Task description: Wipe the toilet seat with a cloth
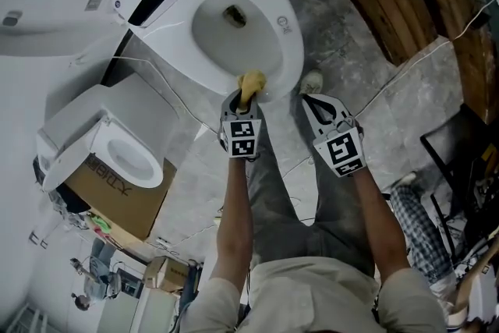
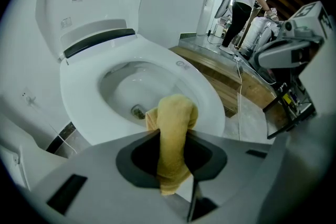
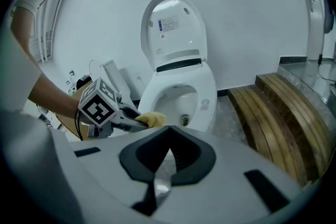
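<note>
left gripper [image 1: 243, 99]: jaws clamped on soft, folded yellow terry cloth [image 1: 251, 83], bunched end at the front rim of the glossy white oval toilet seat [image 1: 285, 43]. right gripper [image 1: 315, 102] just beside: jaws together, empty. rounded lid [image 2: 89, 2] upright behind.

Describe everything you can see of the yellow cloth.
The yellow cloth looks like soft, terry-like fabric, bunched into a thick roll rather than spread flat. The left gripper is shut on it, its jaws pinching the middle, with a short tail showing behind them. The rounded free end pokes forward and appears to rest on the front rim of the white toilet seat, at the edge of the open bowl. No stains show.
</note>
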`<state>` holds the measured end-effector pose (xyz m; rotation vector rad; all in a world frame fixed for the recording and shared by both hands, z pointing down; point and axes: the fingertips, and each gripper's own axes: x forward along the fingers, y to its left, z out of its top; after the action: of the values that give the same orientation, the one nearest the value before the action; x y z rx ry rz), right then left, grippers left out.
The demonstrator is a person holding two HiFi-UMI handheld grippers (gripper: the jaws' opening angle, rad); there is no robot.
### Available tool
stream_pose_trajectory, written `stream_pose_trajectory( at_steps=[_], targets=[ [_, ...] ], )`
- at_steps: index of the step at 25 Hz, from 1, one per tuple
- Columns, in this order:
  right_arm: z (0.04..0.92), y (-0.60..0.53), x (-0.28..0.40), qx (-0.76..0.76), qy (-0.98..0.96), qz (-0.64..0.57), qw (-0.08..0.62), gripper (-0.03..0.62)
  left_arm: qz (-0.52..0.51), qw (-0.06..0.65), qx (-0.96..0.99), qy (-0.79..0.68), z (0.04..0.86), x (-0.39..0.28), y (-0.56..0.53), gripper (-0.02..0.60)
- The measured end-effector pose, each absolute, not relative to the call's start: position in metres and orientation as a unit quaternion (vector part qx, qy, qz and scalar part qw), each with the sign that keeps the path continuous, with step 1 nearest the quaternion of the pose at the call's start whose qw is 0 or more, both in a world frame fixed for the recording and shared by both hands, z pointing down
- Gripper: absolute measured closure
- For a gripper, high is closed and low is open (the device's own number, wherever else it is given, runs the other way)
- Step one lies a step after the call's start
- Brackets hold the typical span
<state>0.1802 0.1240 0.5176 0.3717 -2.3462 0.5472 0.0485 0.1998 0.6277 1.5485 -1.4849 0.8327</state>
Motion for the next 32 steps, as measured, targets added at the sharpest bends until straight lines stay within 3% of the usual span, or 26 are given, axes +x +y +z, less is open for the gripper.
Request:
stream_pose_trajectory(
  at_steps=[32],
  targets=[
    [0.543, 0.111, 0.232, 0.173, -0.884, 0.243, 0.359, 0.586, 0.315, 0.392, 0.643, -0.577, 0.625, 0.131, 0.151, 0.466]
  ],
)
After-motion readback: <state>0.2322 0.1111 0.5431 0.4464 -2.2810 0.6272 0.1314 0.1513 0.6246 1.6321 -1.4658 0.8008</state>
